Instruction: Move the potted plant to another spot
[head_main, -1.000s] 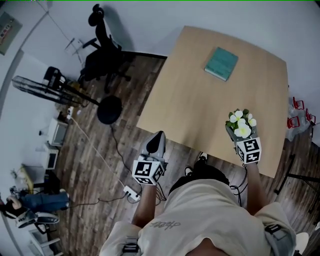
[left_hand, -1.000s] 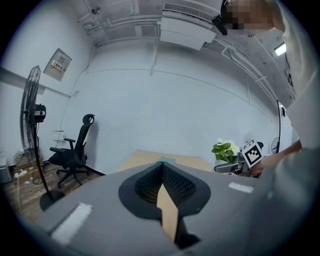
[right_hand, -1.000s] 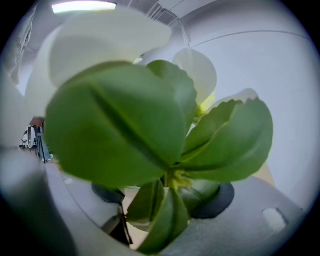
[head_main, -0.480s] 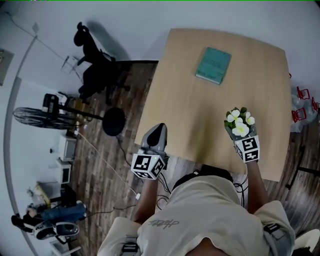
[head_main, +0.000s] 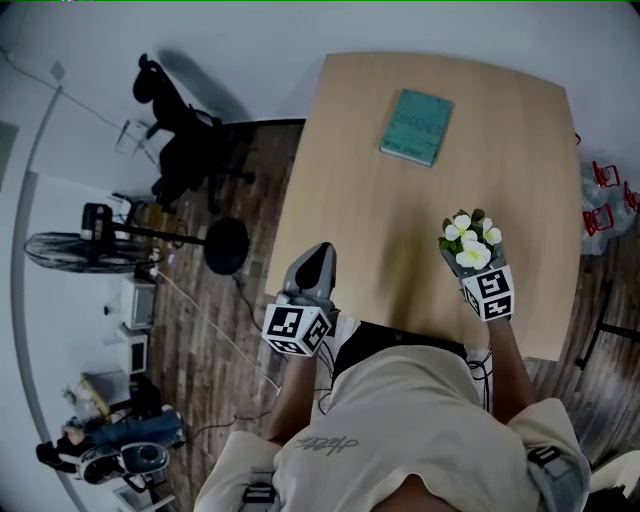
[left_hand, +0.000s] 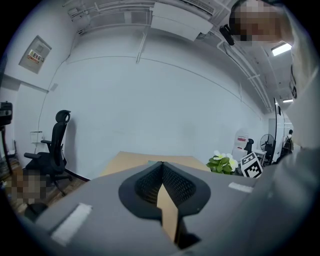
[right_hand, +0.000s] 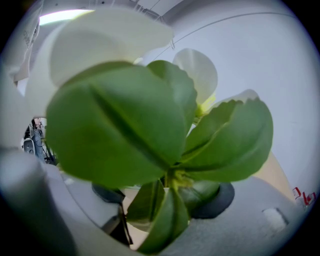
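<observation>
Pale wood tabletop (head_main: 400, 220) spreads out below us, with dark plank flooring (head_main: 225, 330) to its left. Nearest to us, our left gripper (left_hand: 161, 167) hangs at the table's near left corner. Its jaws are pressed together with nothing between them, and its marker cube (head_main: 296, 330) faces up at us.

On our right side, the right gripper (right_hand: 165, 200) has its jaws spread wide around the potted plant (head_main: 468, 240), with the dark pads (right_hand: 222, 197) against either side of the pot. In the right gripper view, green leaves and white petals fill nearly everything. The plant sits over the near right part of the table, close to the near edge. We cannot tell whether its base touches the wood. The left gripper view shows the same plant off to the right, just beside the other gripper's marker cube (left_hand: 251, 166).

Farther along the table, well apart from the plant, a teal book (head_main: 416, 126) lies flat near the far edge. Beyond the table's left side, a black office chair (head_main: 185, 140) stands by the white wall (left_hand: 150, 100), and a floor fan (head_main: 80, 250) stands farther left.
</observation>
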